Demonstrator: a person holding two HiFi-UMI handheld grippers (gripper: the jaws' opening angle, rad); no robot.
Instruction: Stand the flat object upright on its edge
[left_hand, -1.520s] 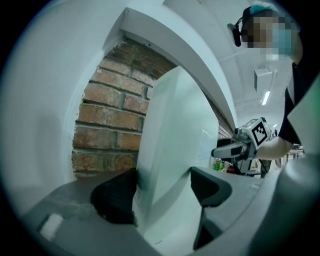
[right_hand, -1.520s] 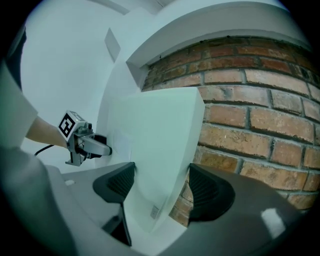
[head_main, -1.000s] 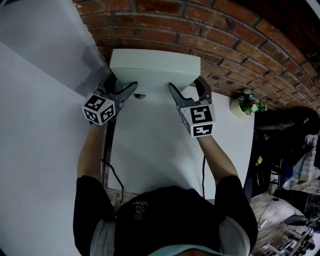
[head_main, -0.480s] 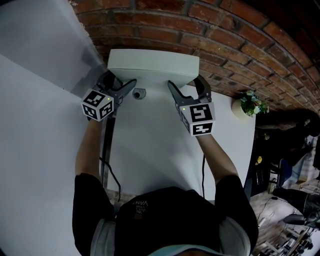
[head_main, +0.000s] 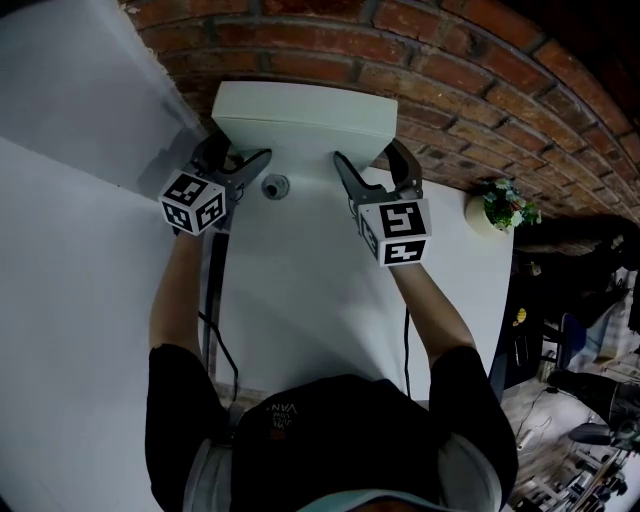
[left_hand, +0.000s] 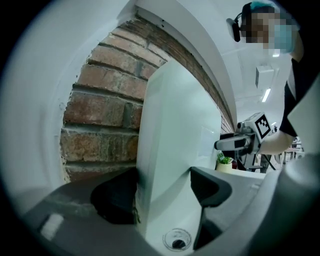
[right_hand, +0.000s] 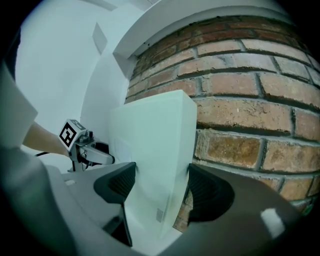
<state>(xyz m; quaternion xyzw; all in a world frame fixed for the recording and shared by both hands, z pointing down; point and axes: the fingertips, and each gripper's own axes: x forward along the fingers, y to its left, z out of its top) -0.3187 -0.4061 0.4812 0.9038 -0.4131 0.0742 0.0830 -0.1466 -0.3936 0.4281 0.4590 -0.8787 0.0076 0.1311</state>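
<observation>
The flat white slab (head_main: 305, 125) stands on its long edge at the far side of the white table (head_main: 300, 290), close to the brick wall (head_main: 480, 90). My left gripper (head_main: 240, 155) is shut on its left end, one pad behind the slab and one on its front face. At the slab's right end my right gripper (head_main: 365, 155) is shut on it the same way. In the left gripper view the slab (left_hand: 175, 140) rises between the jaws of the left gripper (left_hand: 162, 190). The right gripper view shows the slab (right_hand: 152, 160) pinched between the ribbed pads of the right gripper (right_hand: 160, 187).
A small round hole (head_main: 273, 186) sits in the tabletop just in front of the slab. A little potted plant (head_main: 497, 208) stands at the table's far right corner. A white panel (head_main: 80, 110) lies to the left, and dark clutter lies beyond the table's right edge.
Both grippers and the slab have shifted slightly toward the wall. The slab's lower edge has drawn back, so the round hole in the table now shows in full.
</observation>
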